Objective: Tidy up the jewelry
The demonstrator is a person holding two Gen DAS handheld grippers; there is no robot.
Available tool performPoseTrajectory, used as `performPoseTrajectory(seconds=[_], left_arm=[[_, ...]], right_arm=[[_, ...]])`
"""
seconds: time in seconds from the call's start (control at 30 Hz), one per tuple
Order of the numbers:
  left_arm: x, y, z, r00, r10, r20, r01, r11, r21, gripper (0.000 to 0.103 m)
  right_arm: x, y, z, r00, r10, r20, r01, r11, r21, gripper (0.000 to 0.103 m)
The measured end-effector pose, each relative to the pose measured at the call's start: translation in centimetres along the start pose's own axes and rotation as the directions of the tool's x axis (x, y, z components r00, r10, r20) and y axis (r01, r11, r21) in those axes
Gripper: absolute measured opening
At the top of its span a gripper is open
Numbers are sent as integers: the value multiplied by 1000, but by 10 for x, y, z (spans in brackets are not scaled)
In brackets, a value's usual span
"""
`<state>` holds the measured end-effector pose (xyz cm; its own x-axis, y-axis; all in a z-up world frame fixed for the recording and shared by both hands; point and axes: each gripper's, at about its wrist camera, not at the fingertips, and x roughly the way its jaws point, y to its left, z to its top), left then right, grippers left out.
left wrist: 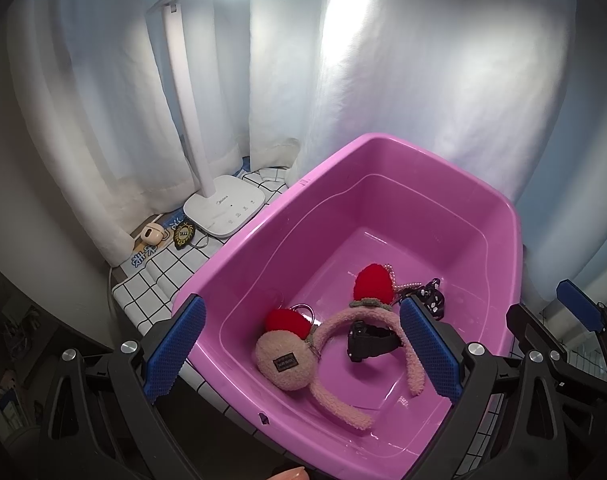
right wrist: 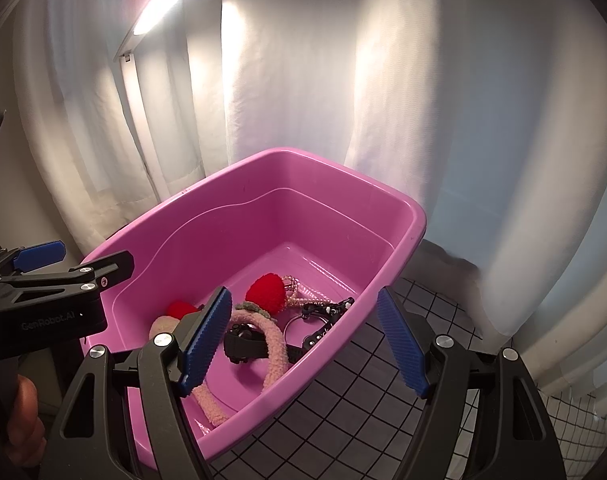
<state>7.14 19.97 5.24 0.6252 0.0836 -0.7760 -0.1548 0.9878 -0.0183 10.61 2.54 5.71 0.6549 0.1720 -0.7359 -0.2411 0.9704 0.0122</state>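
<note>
Pink plastic tub (left wrist: 515, 224), standing on my table (left wrist: 151, 292) with its checked cloth, near the table's right edge as my right camera sees it; holds the lot.

Contents, on the tub floor toward its near wall: one fleecy pink headband (left wrist: 335, 328) with two red pompom ears; one round fleecy pouch (left wrist: 283, 360) with a small dark label, touching the headband's left side; one black watch (left wrist: 369, 340) lying inside the headband's arch; one string of pale beads (right wrist: 303, 296) and one black charm piece (right wrist: 327, 312) just beyond it, toward the tub's right wall.

Left tongs (left wrist: 303, 352): open, nothing between the pads, hanging over the tub's near corner. Right tongs (right wrist: 303, 344): open, empty, straddling the tub's right wall, one pad inside and one outside.

Step in hand, as I judge it: every piece appears gathered in the tub, so either the sorting is nearly done or a pick from the pile is about to begin. Next move calls for lowering one set of tongs onto a single piece; the watch sits tangled under the headband, so the headband is the cleaner grip.

Hard to make out: a metal ring behind the left pompom, and how beads, ring and charm join. My right pad covers part of the pouch. Lamp base (left wrist: 223, 208) and small items at the table's far left corner sit apart from the tub.
</note>
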Motion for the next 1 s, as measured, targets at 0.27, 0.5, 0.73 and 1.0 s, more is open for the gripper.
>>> performPoseTrajectory(seconds=[0.27,0.5,0.73,1.0], left_arm=[[0,0,-2,1000,3,-6,-3,1000,-9,96],[1,0,-4,1000,6,-15,-6,1000,-14,96],[1,0,-5,1000,6,-16,-7,1000,-19,96],[0,0,-6,1000,10,-16,-10,1000,-19,96]], right_arm=[[0,0,0,1000,-1,-1,1,1000,1,72],[-1,0,0,1000,0,-1,0,1000,2,72],[0,0,-1,1000,1,-1,-1,1000,0,72],[0,1,-1,1000,1,-2,-1,1000,0,72]])
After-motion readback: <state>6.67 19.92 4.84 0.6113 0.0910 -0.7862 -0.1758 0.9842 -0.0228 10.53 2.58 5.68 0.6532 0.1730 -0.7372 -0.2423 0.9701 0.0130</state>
